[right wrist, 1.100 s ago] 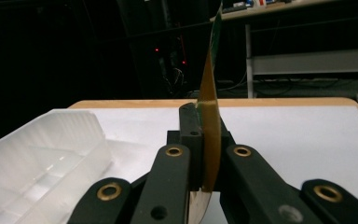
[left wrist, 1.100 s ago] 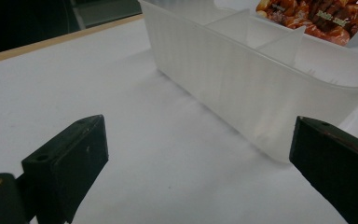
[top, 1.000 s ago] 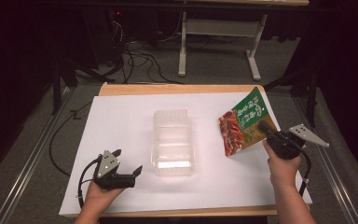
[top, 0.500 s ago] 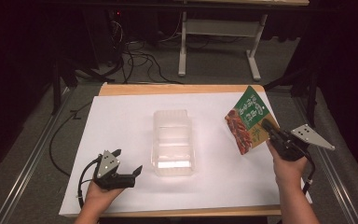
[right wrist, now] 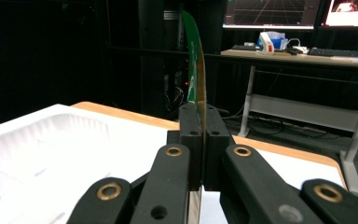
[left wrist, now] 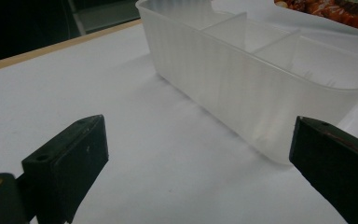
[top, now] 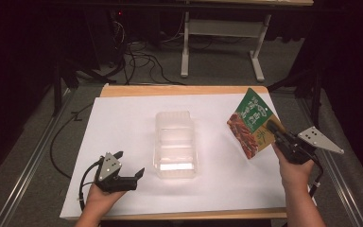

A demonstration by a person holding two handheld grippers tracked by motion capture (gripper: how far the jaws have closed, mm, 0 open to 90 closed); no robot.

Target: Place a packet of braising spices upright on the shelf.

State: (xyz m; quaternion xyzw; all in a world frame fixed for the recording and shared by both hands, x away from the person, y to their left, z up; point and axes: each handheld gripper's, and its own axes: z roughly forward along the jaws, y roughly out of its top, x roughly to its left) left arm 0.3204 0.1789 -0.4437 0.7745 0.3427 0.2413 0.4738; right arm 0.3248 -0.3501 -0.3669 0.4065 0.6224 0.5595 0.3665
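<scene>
While our right claw (top: pixel 273 128) is clamped flat on the lower corner of the green snack packet (top: pixel 250 122), we hold this packet in the air above the right part of the counter (top: pixel 123 123), well apart from the clear plastic container (top: pixel 175 144). From the right gripper view, the packet (right wrist: pixel 196 70) stands on its edge between the closed jaws. Our left claw (top: pixel 131 168) rests near the container with its jaws apart and nothing between them. We judge that the pick-up is done; carrying the packet over the divided container and putting it inside is left.
</scene>
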